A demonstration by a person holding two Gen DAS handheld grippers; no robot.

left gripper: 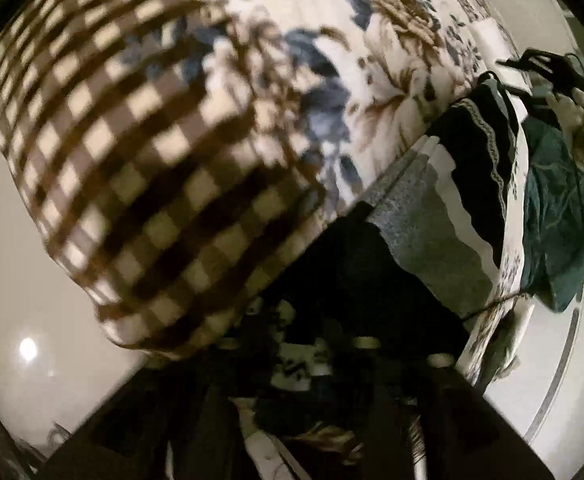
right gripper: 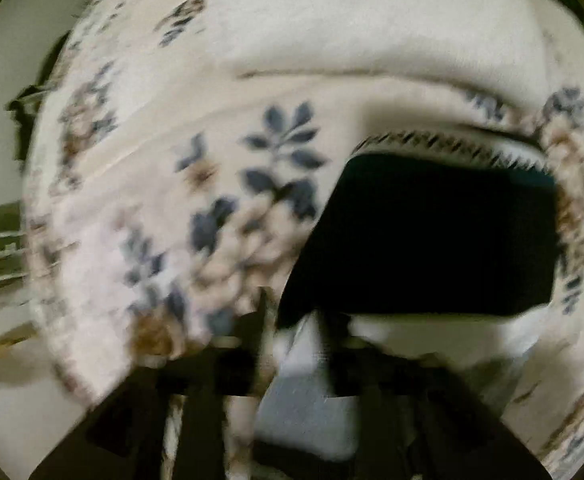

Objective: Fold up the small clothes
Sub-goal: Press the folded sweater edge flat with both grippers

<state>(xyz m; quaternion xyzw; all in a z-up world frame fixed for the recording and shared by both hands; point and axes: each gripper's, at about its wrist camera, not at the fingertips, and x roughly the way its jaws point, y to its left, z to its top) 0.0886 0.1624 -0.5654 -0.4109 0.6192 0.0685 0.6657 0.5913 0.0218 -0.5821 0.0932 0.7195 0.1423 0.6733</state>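
Over a floral blanket (right gripper: 164, 208), both blurred tools, left tool (left gripper: 292, 364), right tool (right gripper: 292, 368), grip unclear.

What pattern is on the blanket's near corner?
Brown-and-cream check on the blanket, clearest in the left wrist view.

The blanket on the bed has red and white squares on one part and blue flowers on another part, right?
Not quite. In the left wrist view the checked part of the patchwork blanket has brown and cream squares, not red and white. The blue flowers on another part are right.
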